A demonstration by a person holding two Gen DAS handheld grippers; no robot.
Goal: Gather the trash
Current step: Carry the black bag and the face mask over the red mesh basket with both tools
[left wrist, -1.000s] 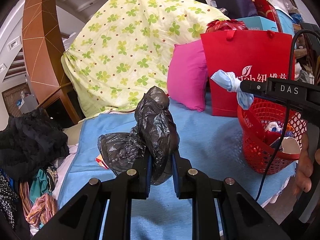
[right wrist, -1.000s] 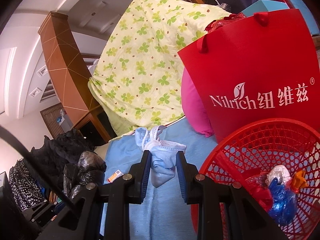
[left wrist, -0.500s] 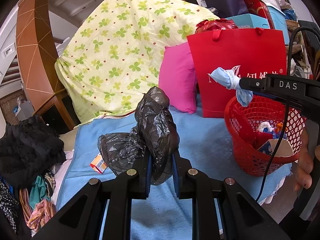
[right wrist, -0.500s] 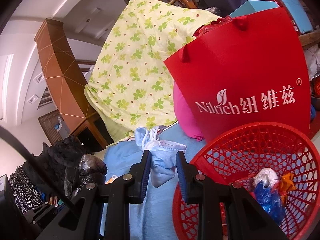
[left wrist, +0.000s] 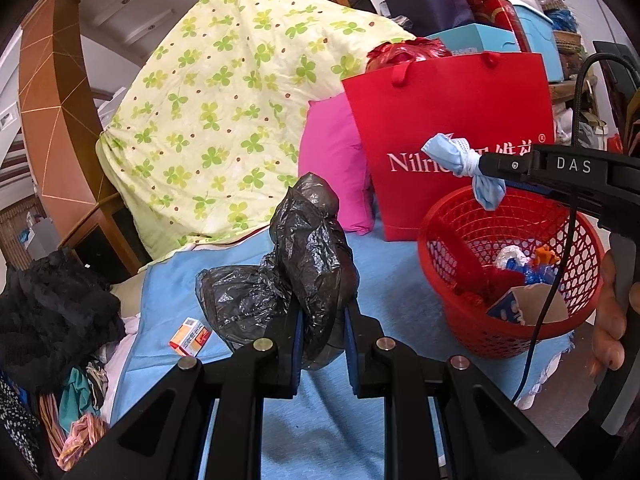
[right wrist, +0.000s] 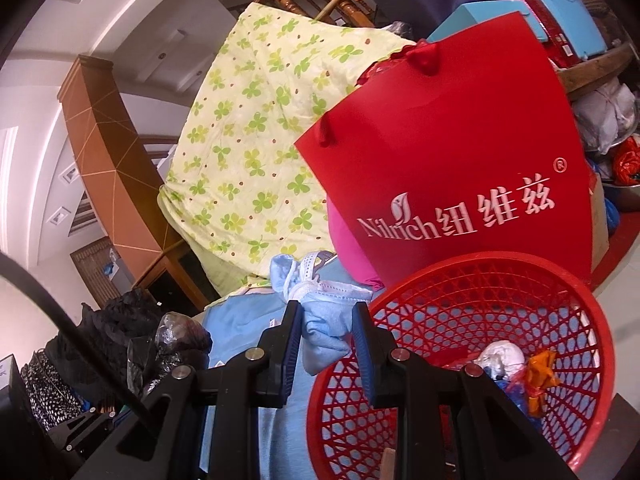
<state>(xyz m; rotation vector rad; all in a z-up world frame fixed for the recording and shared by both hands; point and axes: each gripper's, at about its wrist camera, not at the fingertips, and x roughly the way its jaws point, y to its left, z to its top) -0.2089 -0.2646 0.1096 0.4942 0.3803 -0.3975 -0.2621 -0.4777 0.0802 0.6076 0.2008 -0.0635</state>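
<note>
Both tools have drifted right since the earlier frame, so the red basket [left wrist: 472, 220] on the blue-covered bed [left wrist: 400, 280] now sits nearer to them. At left, the left tool [left wrist: 320, 320] is clamped on a crumpled black plastic bag [left wrist: 312, 248], held above the bed. Further right, the right tool [right wrist: 324, 332] is clamped on a knotted blue face mask [right wrist: 320, 320], just at the basket's left rim, with a red paper bag [right wrist: 440, 152] standing behind.

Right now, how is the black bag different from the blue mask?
The black bag is dark, shiny, crinkly plastic; the blue mask is pale, soft cloth, tied in a knot. The black bag looks bigger. The left gripper holds the black bag, the right gripper the blue mask. Both are squeezed tight.
</note>
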